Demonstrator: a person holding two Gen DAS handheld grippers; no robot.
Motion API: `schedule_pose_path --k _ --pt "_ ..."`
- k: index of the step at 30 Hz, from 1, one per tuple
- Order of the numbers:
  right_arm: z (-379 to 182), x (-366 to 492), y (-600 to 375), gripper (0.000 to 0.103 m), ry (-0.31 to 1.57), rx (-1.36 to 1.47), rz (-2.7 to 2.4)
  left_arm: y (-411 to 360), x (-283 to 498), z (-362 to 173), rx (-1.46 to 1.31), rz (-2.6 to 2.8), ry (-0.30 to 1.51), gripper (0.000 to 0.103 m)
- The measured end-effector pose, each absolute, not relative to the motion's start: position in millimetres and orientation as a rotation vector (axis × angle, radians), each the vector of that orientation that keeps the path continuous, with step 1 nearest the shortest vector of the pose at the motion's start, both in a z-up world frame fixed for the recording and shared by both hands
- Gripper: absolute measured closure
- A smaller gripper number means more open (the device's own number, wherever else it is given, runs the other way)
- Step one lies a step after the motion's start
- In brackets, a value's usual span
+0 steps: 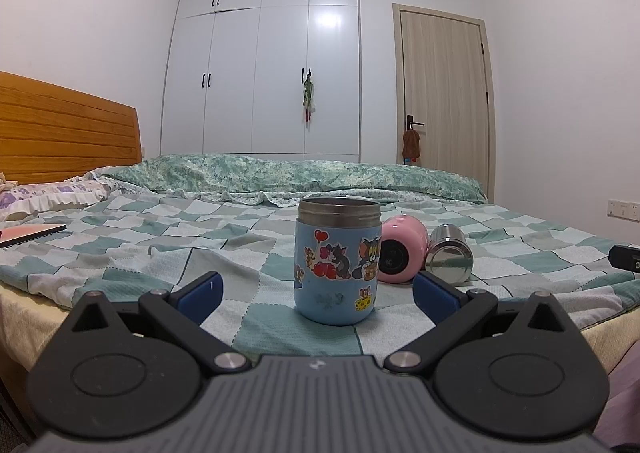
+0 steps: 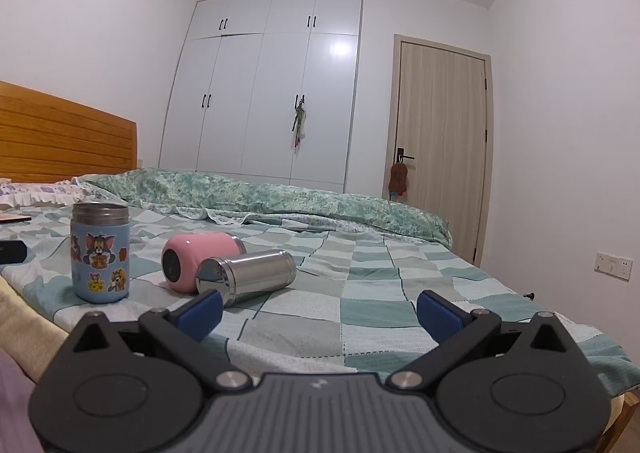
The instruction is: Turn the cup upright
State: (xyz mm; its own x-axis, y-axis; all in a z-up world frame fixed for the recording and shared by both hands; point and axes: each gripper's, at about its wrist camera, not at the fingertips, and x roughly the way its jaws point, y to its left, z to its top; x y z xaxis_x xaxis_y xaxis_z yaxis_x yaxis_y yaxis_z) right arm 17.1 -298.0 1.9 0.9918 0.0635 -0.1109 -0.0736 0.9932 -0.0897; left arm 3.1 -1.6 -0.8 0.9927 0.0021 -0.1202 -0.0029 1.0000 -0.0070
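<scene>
Standing one cup up, with two more left lying on the bed.

We see the blue cartoon cup (image 1: 337, 263) upright on the checked bedspread (image 1: 132, 229), mouth up, so that part looks done. Our left gripper (image 1: 316, 293) faces it with fingers spread wide, holding nothing. The pink cup (image 2: 198, 261) and the steel cup (image 2: 246, 276) lie on their sides, touching each other. Our right gripper (image 2: 318, 313) is also spread and empty, near the steel cup, which we judge comes next.
</scene>
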Motion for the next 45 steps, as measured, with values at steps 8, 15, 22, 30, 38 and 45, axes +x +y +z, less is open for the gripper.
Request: schedule_pose_path --k 8,15,22,30,38,45 --pt "1.9 17.2 -297.7 0.0 0.109 -0.094 0.069 -1.7 3.6 -0.8 -0.008 0.003 0.122 0.0" --pt "1.9 17.2 -297.8 0.0 0.109 -0.094 0.069 0.1 3.2 -1.0 -0.008 0.002 0.121 0.0" --pt "2.0 17.2 -297.9 0.0 0.109 -0.094 0.069 0.2 3.7 -1.0 -0.008 0.002 0.12 0.0" --pt "2.1 17.0 -297.9 0.0 0.108 -0.095 0.069 -1.1 2.7 -2.5 -0.009 0.0 0.12 0.0" --pt "2.3 16.6 -297.9 0.0 0.108 -0.095 0.069 -2.0 3.4 -3.2 -0.009 0.0 0.119 0.0" --pt "2.3 16.5 -297.7 0.0 0.108 -0.095 0.069 -2.0 3.4 -3.1 -0.008 0.0 0.12 0.0"
